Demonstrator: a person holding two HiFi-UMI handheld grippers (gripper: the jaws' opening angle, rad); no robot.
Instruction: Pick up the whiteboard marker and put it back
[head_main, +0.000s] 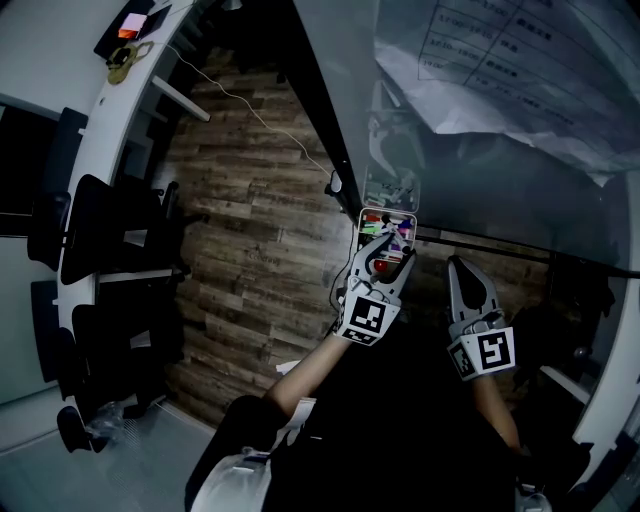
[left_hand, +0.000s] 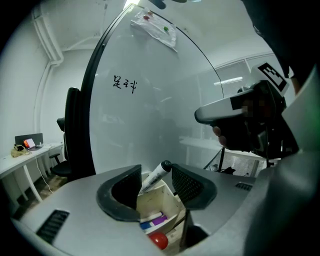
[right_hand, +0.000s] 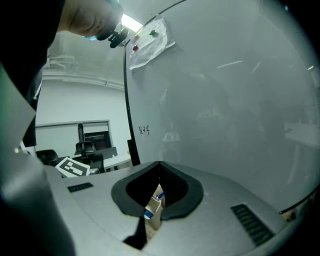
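A white whiteboard marker (left_hand: 152, 179) with a black cap leans tilted out of a small white holder box (left_hand: 161, 201) fixed at the foot of the whiteboard (left_hand: 150, 100). My left gripper (left_hand: 156, 170) is open, one jaw on each side of the marker, and the cap rests near the right jaw. In the head view the left gripper (head_main: 386, 262) reaches into the box (head_main: 385, 211). Blue and purple markers and a red round thing lie in the box. My right gripper (head_main: 462, 270) hangs beside it to the right, shut and empty. The right gripper (right_hand: 160, 169) looks along the board.
Papers (head_main: 500, 60) are stuck high on the whiteboard. Black office chairs (head_main: 100, 230) and a white desk (head_main: 110, 110) stand to the left across a wooden floor (head_main: 260, 230). A cable runs over the floor to the board's frame.
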